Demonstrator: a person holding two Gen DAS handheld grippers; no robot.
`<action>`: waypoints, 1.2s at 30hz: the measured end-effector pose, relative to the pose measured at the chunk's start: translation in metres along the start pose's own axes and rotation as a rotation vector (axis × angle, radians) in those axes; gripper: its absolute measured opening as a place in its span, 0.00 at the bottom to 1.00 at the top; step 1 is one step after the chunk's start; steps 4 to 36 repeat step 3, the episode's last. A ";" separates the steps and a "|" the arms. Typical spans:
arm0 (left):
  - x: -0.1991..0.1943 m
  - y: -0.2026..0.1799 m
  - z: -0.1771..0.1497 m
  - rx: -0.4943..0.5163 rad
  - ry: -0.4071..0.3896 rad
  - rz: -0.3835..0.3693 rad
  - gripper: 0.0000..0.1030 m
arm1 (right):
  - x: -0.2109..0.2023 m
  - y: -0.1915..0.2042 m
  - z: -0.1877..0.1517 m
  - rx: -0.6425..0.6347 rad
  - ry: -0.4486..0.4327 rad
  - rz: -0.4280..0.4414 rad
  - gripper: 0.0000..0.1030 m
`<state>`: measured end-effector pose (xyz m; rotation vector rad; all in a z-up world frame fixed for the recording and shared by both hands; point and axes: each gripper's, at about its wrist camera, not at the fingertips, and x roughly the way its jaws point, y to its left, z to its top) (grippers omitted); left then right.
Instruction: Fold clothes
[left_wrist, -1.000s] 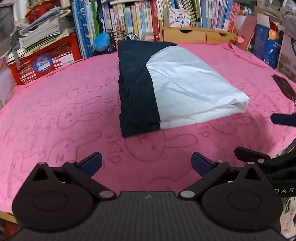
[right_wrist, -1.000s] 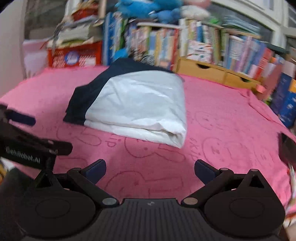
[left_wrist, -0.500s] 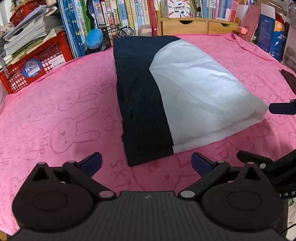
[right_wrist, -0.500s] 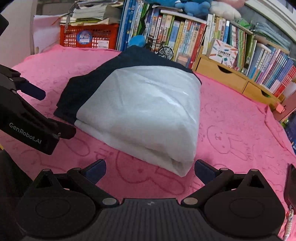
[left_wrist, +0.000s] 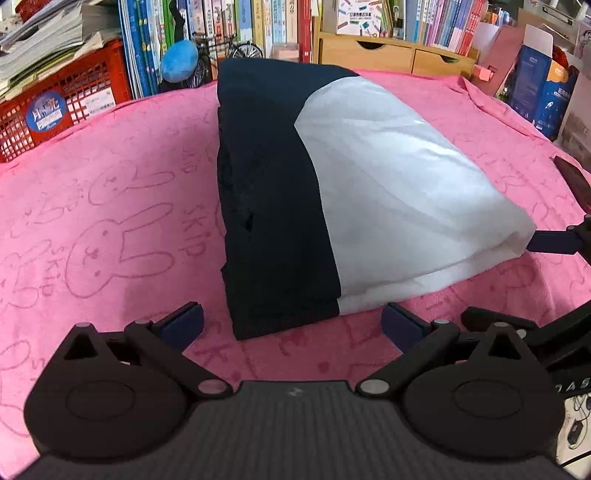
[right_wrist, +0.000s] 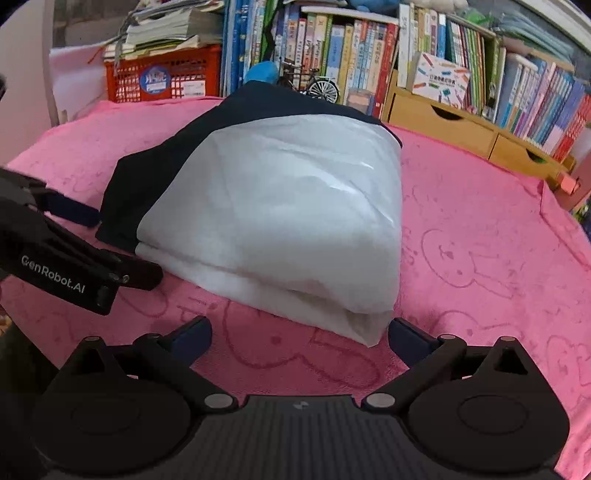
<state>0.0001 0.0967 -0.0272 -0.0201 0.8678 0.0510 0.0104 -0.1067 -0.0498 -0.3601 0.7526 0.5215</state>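
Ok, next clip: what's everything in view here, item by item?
folded garment: one, navy and white, centre of the blanket.
blanket: one, pink with rabbit outlines, under the garment.
crate: one, red, back left, papers stacked on top.
books: many, multicoloured, upright along the back.
drawer box: one, wooden, back right.
model bicycle: one, small, before the books.
left claw: open, at the garment's near navy corner.
right claw: open, at its near white corner.

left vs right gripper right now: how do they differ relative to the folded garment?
The left gripper faces the navy end of the folded garment; the right gripper faces its white end. The left's gap frames the navy corner; the right's frames the white corner. Shared: both are open, hold nothing, low over the pink blanket.
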 end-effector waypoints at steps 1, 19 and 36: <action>0.000 -0.001 -0.001 0.006 -0.008 0.002 1.00 | 0.001 -0.002 0.000 0.013 0.002 0.006 1.00; 0.000 -0.001 -0.001 0.009 -0.018 0.003 1.00 | 0.002 -0.005 -0.001 0.037 0.005 0.020 1.00; 0.000 -0.001 -0.001 0.009 -0.018 0.003 1.00 | 0.002 -0.005 -0.001 0.037 0.005 0.020 1.00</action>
